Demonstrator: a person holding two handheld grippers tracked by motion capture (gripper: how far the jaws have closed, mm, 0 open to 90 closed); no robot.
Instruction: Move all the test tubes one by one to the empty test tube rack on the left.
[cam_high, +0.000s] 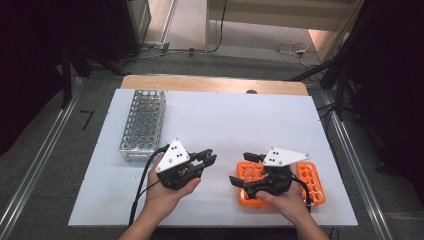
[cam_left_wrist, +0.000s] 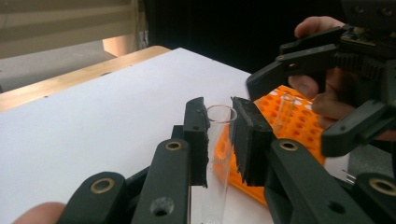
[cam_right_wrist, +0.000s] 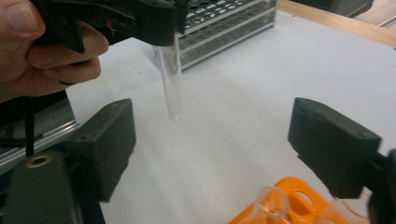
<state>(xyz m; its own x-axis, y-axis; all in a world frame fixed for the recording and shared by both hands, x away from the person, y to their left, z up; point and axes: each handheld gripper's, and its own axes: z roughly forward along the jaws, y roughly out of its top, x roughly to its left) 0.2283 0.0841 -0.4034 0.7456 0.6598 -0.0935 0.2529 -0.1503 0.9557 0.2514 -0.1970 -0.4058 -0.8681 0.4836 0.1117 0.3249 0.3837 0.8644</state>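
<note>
My left gripper (cam_high: 207, 159) is shut on a clear glass test tube (cam_left_wrist: 215, 154), gripping it just below its open rim. The tube hangs upright above the white board. In the right gripper view the same test tube (cam_right_wrist: 170, 84) hangs from the left gripper (cam_right_wrist: 164, 32), its rounded bottom just off the board. My right gripper (cam_high: 239, 169) stands open over the left end of the orange tube rack (cam_high: 312, 182), with nothing between its pads (cam_right_wrist: 107, 144). Another clear tube (cam_right_wrist: 272, 200) stands in the orange rack (cam_right_wrist: 299, 207).
A metal wire tube rack (cam_high: 142, 125) stands at the board's far left, also seen behind the held tube as the metal rack (cam_right_wrist: 224, 21). The white board (cam_high: 230, 120) lies on a wooden table, with its front edge close to my hands.
</note>
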